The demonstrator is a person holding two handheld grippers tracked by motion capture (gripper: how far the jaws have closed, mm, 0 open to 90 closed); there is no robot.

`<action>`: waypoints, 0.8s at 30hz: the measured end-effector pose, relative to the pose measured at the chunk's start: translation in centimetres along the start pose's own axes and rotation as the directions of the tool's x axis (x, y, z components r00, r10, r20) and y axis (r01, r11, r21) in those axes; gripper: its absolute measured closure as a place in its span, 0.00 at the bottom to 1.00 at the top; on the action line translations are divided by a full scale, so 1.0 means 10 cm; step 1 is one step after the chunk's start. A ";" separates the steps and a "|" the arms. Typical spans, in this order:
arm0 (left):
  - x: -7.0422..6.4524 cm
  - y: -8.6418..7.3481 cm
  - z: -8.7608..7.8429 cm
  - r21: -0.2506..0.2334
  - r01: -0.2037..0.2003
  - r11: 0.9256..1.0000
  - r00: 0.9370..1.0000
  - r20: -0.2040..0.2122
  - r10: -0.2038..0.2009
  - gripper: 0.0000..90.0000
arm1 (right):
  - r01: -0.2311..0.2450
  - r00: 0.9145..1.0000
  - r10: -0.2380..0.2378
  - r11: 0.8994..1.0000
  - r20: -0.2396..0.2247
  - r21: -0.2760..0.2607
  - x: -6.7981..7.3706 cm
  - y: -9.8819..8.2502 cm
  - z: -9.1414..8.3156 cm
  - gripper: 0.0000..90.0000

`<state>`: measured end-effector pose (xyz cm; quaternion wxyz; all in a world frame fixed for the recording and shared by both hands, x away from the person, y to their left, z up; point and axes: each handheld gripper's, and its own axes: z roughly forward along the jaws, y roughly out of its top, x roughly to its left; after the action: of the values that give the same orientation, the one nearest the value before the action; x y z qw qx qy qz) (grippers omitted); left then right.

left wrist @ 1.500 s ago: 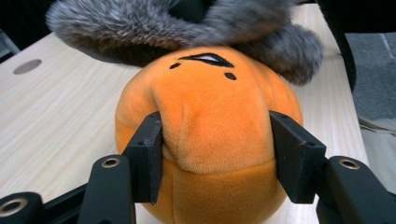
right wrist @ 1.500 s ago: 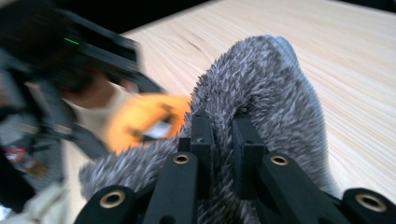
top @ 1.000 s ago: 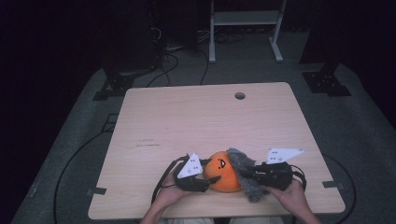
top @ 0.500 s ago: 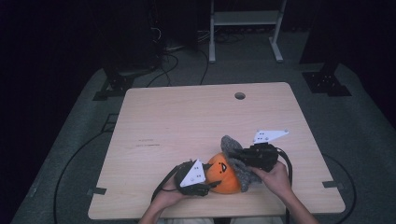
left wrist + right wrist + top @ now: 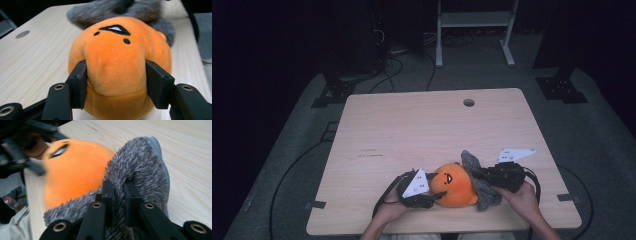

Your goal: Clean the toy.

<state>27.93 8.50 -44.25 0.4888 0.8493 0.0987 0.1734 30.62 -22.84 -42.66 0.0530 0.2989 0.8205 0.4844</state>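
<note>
While our left gripper point(image 5: 116, 85) pinches the orange plush point(image 5: 455, 184) from its left end, its jaws having just eased slightly apart yet pressing into the fabric, our right gripper point(image 5: 119, 195) clamps tight on the grey fuzzy cover point(image 5: 142, 172) at the opposite end. Both lie near the table's point(image 5: 412, 125) front edge, long axis running left to right between us, with nothing in the way.

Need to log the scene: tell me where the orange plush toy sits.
In the high view, the orange plush toy lies near the table's front edge, between the left gripper and right gripper.
</note>
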 end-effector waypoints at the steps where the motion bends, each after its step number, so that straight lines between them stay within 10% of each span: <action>1: 0.01 0.00 0.00 -0.003 0.023 1.000 1.000 -0.009 -0.023 0.47 | 0.010 1.000 -0.010 1.000 -0.007 -0.007 0.04 0.00 -0.02 0.89; 8: 0.08 0.00 0.01 -0.029 0.148 0.989 0.989 -0.022 -0.148 0.40 | 0.035 0.999 -0.036 0.999 -0.028 -0.023 0.14 -0.01 -0.09 0.89; 16: -0.12 0.13 0.06 -0.013 -0.001 1.000 0.999 -0.034 0.001 0.47 | 0.154 0.983 -0.158 0.987 -0.098 -0.045 0.52 0.26 0.11 0.89; 24: -0.09 0.08 0.02 0.010 -0.005 1.000 1.000 -0.018 0.005 0.48 | 0.096 0.994 -0.100 0.994 -0.055 -0.060 0.33 0.38 0.18 0.89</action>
<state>27.15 7.62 -43.88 0.4835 0.8502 0.1020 0.1818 30.28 -18.40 -39.79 0.0617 0.2425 0.8211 0.5130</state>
